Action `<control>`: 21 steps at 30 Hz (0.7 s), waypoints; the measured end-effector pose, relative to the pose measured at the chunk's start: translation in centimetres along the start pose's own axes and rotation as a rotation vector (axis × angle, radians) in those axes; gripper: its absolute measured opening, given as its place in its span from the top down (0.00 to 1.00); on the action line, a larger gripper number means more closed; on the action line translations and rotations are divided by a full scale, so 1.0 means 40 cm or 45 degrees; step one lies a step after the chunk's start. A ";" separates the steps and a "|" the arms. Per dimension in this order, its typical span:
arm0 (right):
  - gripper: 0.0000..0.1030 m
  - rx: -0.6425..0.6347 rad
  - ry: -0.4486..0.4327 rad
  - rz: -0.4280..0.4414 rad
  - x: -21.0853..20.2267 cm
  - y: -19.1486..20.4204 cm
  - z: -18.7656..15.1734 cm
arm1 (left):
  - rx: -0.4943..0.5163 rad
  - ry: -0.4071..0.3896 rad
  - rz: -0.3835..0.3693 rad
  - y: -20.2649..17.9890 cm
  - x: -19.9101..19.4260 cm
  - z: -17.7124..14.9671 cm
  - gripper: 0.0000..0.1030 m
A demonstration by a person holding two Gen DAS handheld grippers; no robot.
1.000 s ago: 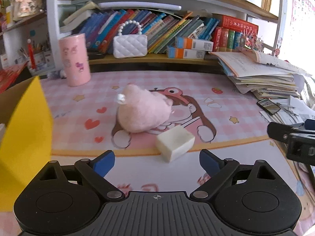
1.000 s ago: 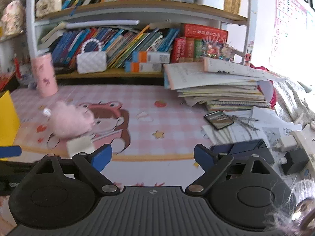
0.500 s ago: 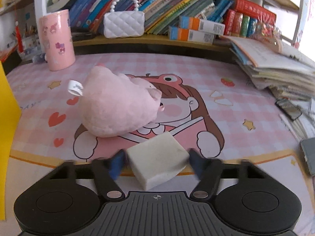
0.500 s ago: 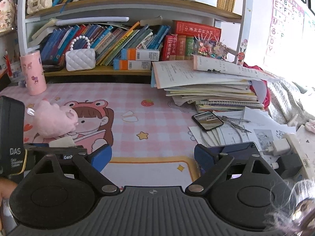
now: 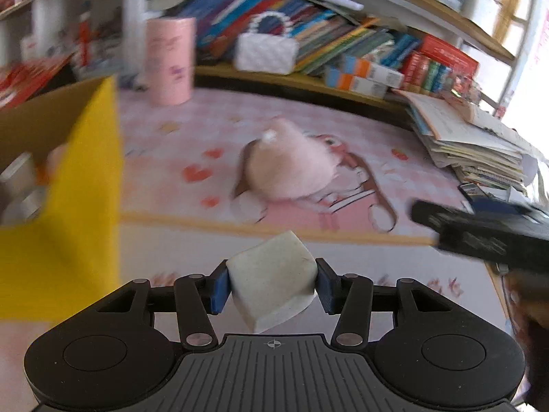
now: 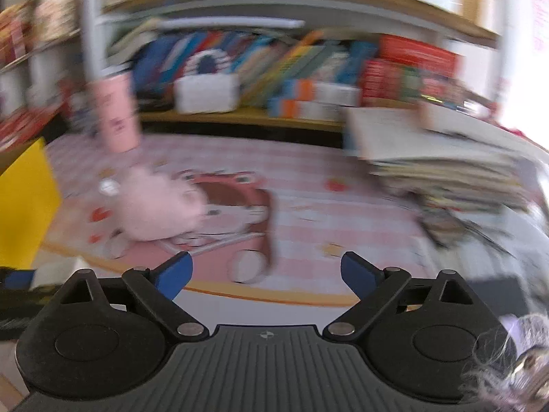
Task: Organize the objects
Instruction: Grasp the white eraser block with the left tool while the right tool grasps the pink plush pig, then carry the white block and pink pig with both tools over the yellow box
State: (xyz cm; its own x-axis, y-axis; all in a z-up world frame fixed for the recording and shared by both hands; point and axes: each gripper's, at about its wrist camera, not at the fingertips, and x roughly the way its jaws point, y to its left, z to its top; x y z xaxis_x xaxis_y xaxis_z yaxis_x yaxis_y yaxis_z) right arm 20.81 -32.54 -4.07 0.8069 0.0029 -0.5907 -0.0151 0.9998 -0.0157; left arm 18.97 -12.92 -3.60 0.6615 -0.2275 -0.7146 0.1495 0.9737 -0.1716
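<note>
white block in left hand-held gripper, pink cartoon mat, bookshelf behind

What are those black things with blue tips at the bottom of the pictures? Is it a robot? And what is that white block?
No robot: a person holds two grabbing tools, one in each hand, and a camera on each looks forward along its fingers. One picture is from the left claw, shut on a white foam block. The other is from the right claw, open and holding nothing. On the pink cartoon desk mat lies a fluffy pink plush toy. A yellow box stands at the left, and a pink cup stands near the bookshelf. The pictures are blurry.
</note>
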 end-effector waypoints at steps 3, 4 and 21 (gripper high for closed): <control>0.07 -0.149 -0.018 0.099 0.059 0.073 0.022 | -0.080 -0.005 0.047 0.054 -0.049 -0.027 0.53; 0.07 -0.192 -0.027 0.124 0.080 0.098 0.029 | -0.092 -0.013 0.069 0.068 -0.065 -0.033 0.53; 0.34 -0.853 -0.077 0.078 0.326 0.330 0.053 | -0.260 -0.150 0.294 0.230 -0.249 -0.098 0.53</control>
State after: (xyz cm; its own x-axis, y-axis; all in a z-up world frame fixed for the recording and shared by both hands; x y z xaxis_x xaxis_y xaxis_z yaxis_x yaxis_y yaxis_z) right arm 32.39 -19.27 -10.28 0.8243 0.0797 -0.5606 -0.4089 0.7687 -0.4919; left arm 10.88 -1.71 -0.72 0.7428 0.0128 -0.6693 -0.1566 0.9754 -0.1552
